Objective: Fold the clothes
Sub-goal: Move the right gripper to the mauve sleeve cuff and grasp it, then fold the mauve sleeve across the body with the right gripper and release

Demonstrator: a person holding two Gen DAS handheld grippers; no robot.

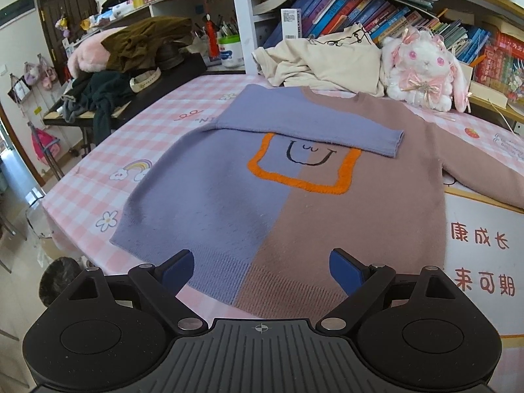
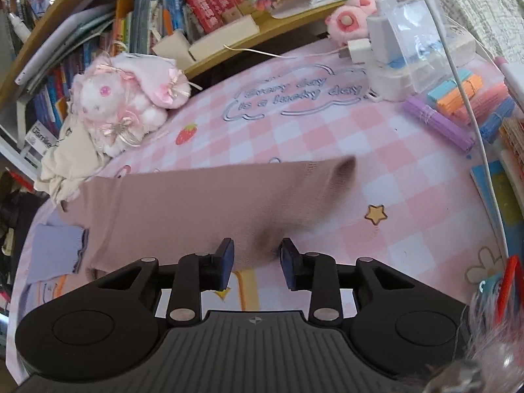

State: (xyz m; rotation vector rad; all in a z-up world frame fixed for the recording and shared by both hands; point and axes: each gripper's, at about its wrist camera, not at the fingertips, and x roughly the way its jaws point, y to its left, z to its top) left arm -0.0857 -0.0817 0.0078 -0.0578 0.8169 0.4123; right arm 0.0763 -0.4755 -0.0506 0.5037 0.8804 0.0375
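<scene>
Your left gripper (image 1: 261,270) hangs with its blue fingers (image 1: 178,270) spread wide and nothing between them. Just ahead of it and below, the sweater (image 1: 288,203) lies flat on the pink checked tablecloth (image 1: 98,170), its ribbed hem nearest to the fingers. Its purple sleeve (image 1: 308,124) is folded across the chest, above the orange square with a smiling face. Further ahead lie a cream garment (image 1: 321,62) and a white plush rabbit (image 1: 422,68), in front of the bookshelf.

Your right gripper (image 2: 257,263) is also open, the gap narrower, and it holds nothing. The brown sleeve (image 2: 209,209) stretches across just ahead of the fingertips, its cuff blurred ahead to the right. The purple cuff (image 2: 55,249) shows far left. Ahead to the left sits the rabbit (image 2: 121,108).
</scene>
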